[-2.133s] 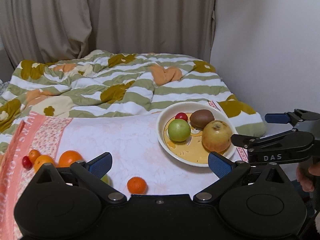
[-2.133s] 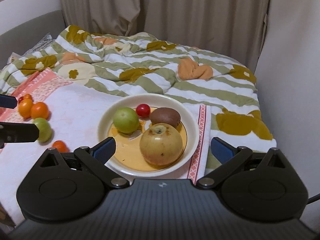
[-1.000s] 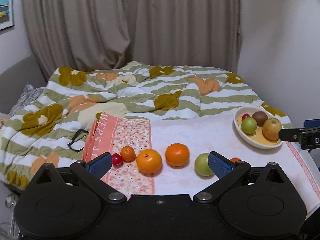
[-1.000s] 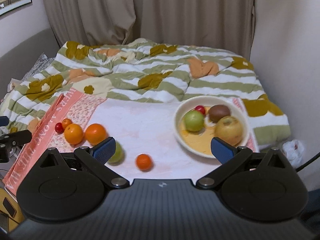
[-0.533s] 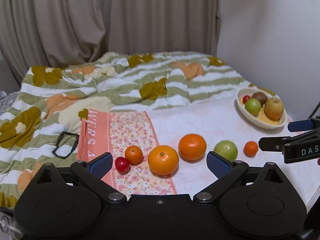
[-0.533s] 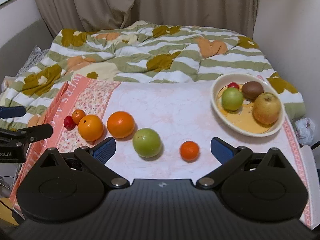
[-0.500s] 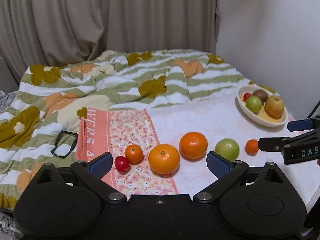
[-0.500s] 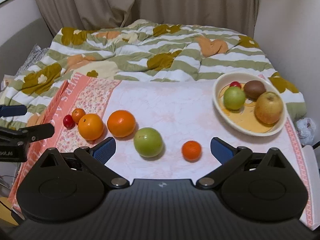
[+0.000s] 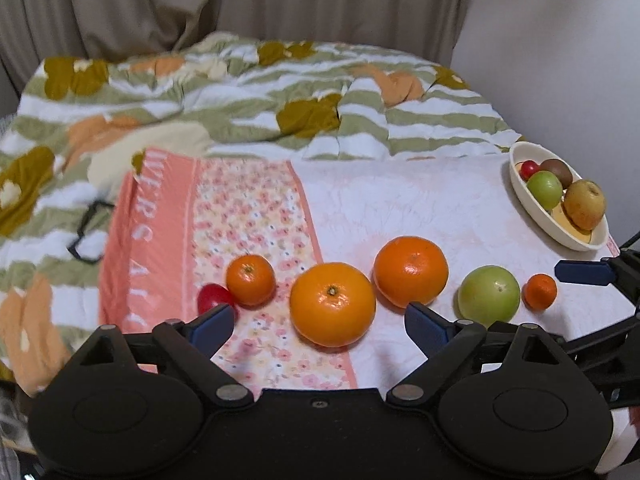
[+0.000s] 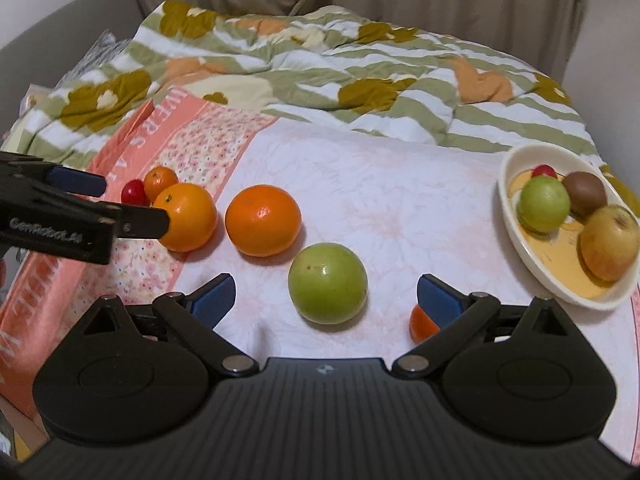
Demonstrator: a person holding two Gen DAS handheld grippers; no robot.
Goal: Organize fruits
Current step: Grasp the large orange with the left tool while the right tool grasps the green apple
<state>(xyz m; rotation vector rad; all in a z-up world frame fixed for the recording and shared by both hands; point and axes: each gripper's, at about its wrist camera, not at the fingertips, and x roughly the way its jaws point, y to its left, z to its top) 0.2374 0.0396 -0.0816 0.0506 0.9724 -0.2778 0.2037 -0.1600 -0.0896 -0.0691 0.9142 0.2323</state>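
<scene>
**Orange fruit lined up under both claws**

Both claws have dropped closer to the row on the bed's cloth. The left claw (image 9: 316, 326), jaws just narrowing yet still wide and empty, frames the large orange (image 9: 332, 304). The right claw (image 10: 326, 298), spread and holding nothing, brackets the green apple (image 10: 327, 282). Likely each fruit is about to be gripped for the bowl (image 10: 516, 236) at far right
</scene>
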